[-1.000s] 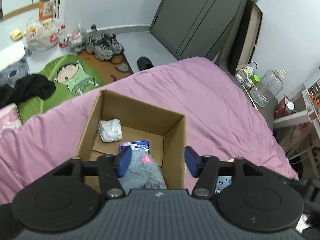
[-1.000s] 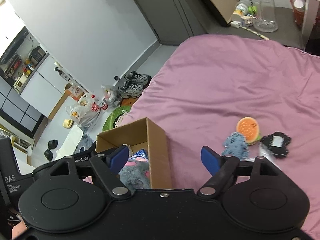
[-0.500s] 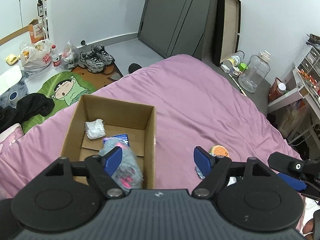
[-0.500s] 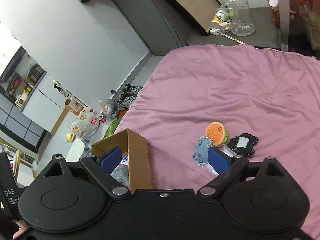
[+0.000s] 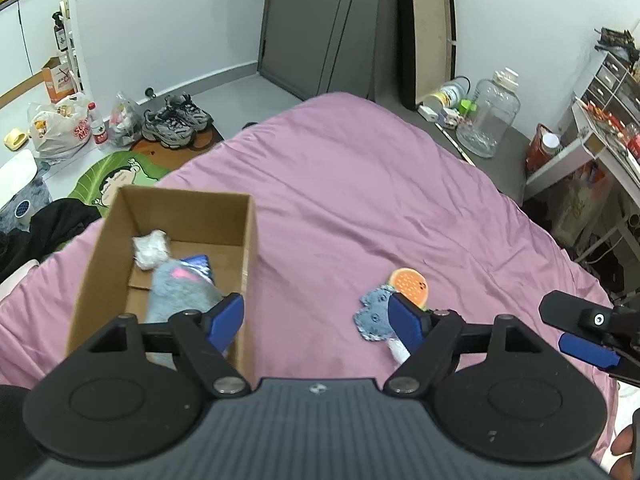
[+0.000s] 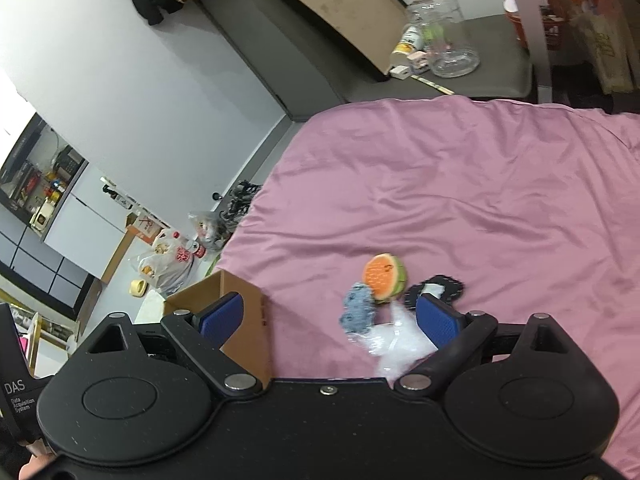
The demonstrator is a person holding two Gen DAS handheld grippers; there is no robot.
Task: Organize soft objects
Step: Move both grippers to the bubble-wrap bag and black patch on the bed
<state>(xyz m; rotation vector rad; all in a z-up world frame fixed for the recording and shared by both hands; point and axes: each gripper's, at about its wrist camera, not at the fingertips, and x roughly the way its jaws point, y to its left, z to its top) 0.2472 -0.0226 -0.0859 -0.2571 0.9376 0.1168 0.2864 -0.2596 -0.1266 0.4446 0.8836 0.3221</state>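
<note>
On the pink bedspread the one cardboard box holds three things: a white wad, a grey plush, and a blue item mostly hidden. The left gripper gapes empty. Rightward lie a blue-grey cloth, an orange toy, a black piece and perhaps clear plastic. The right gripper spreads wide, holding nothing.

Open cardboard box near the pink bed's left edge, holding a grey plush, a white wad and a blue packet; mid-bed lie a touching orange slice toy, blue-grey plush, clear bag and black patch.
</note>
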